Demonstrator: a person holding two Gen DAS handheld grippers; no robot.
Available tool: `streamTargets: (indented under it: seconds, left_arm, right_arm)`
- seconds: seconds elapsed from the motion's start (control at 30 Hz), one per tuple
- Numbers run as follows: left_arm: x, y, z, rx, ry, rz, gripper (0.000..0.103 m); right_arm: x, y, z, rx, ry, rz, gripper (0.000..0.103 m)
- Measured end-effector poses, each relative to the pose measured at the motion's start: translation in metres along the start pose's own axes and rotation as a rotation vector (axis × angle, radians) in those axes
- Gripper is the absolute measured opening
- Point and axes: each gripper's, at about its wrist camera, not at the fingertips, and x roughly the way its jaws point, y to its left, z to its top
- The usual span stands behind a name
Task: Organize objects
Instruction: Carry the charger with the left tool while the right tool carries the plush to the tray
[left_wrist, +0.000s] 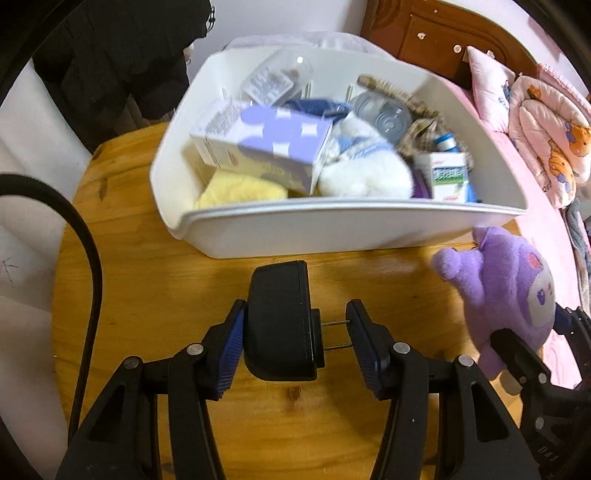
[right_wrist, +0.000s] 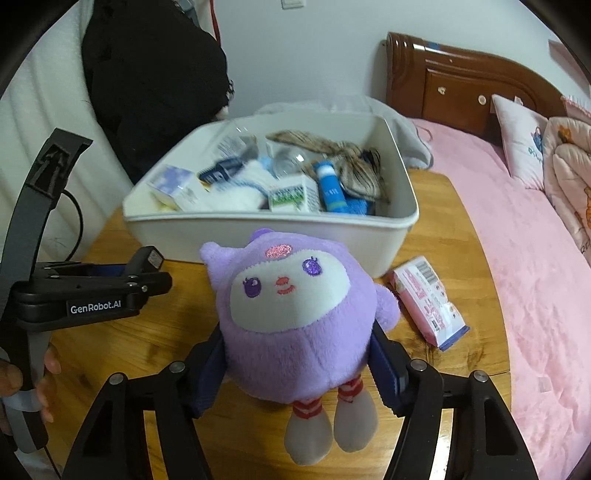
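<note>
Gripping a purple plush toy (right_wrist: 295, 317) by its round body, the right tongs (right_wrist: 299, 373) sit low in the centre of the right wrist view, their blue pads pressed into the fur on both sides. The toy faces the camera, its two pale feet with red-striped ankles dangling below the pads. In the left wrist view the same toy shows at the right edge, above the wooden table (left_wrist: 155, 295).

The left tongs (left_wrist: 295, 343) fill the bottom centre of their own view and hold a black plug adapter (left_wrist: 280, 321). Its body rests against the left pad and its two metal prongs reach across to the right pad, so the tongs are partly closed around it. In the right wrist view the left tongs appear at the left edge, seen side-on, with a hand (right_wrist: 22, 384) on the handle at lower left.

A white bin (right_wrist: 258, 232) stands on the table in the upper middle of both views, just beyond both tongs. It is crowded: a white and purple box (left_wrist: 258, 144), a white fluffy toy (left_wrist: 362, 166), something yellow and fluffy (left_wrist: 240, 190), a small green and white carton (right_wrist: 293, 197), a blue tube (right_wrist: 330, 184) and a tan striped cloth (right_wrist: 347, 162).

A pink packet (right_wrist: 428, 302) lies flat on the table at centre right of the right wrist view, near the bin's right corner. A bed (right_wrist: 535, 277) with a pink cover runs along the right side.
</note>
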Motion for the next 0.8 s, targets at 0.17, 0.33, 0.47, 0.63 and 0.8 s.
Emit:
streamTargets:
  seconds: [0.17,0.33,0.47,0.63,0.8]
  left_arm:
    - [-0.031,-0.033,0.038,0.021,-0.041,-0.011,0.058]
    - [-0.053,-0.042,0.096,0.042,-0.110,-0.032,0.058]
    - [-0.070,-0.038,0.117,0.051,-0.162,-0.059,0.058]
    - [-0.098,-0.037,0.147,0.082,-0.244,-0.054,0.058]
    - [-0.104,-0.033,0.178,0.082,-0.284,-0.065,0.058]
  right_arm:
    - [-0.025,0.009,0.011,0.002,-0.048,0.016,0.069]
    - [-0.048,0.011,0.026,0.018,-0.099,0.029,0.069]
    - [-0.065,0.009,0.047,0.012,-0.148,0.019,0.069]
    - [-0.077,0.000,0.079,0.016,-0.200,0.017,0.069]
    - [-0.087,-0.010,0.116,0.024,-0.265,-0.018,0.070]
